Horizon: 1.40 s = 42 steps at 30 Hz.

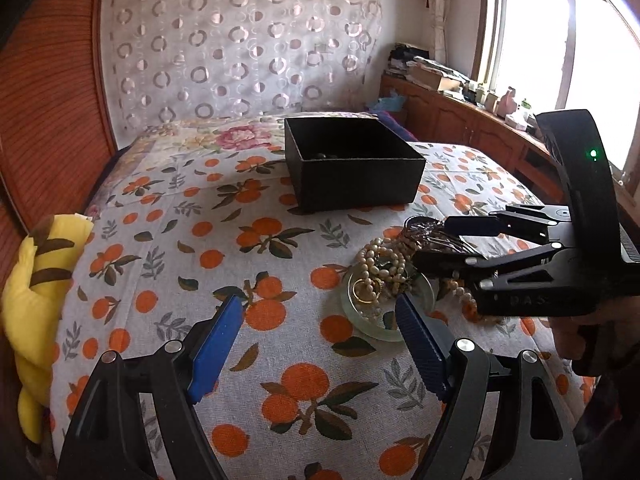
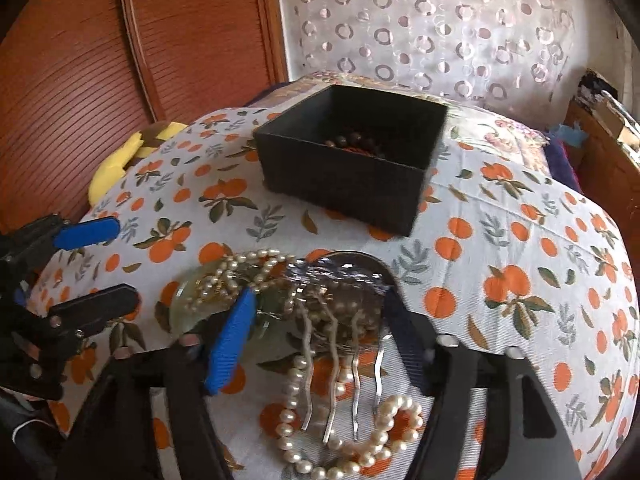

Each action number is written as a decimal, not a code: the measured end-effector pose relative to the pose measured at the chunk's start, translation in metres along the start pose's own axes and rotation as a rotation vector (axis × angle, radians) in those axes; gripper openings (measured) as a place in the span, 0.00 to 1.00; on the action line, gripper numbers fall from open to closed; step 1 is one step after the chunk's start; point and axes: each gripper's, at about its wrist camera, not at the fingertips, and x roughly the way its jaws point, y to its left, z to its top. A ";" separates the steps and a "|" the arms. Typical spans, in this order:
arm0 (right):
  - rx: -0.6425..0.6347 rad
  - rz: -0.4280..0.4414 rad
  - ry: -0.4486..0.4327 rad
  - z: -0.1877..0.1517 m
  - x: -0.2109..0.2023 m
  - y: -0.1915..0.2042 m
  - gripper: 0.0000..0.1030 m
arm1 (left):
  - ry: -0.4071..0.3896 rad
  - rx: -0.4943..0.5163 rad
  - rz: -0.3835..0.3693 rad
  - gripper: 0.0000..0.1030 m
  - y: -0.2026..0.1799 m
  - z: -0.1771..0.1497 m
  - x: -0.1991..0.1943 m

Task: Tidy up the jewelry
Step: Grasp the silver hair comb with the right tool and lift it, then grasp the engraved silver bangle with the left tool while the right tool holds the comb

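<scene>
Jewelry lies heaped on the orange-print bedspread (image 2: pixel 520 240): a pearl necklace (image 2: pixel 304 412) and a metal hair comb (image 2: pixel 336 280) sit right between the wide-spread fingers of the right gripper (image 2: pixel 320 344). The left gripper (image 1: pixel 320 340), also wide apart and holding nothing, hovers just beside the pile. Beyond it stands the black box (image 2: pixel 344 176) with dark beads (image 2: pixel 352 142) inside.

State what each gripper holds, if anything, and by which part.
Nothing is held. The left gripper is open; the right gripper, also open, straddles the hair comb at its decorated top without clamping it.
</scene>
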 end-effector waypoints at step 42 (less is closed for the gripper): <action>0.094 -0.115 -0.117 -0.036 -0.060 -0.101 0.45 | 0.144 0.209 -0.124 0.74 -0.089 0.053 0.089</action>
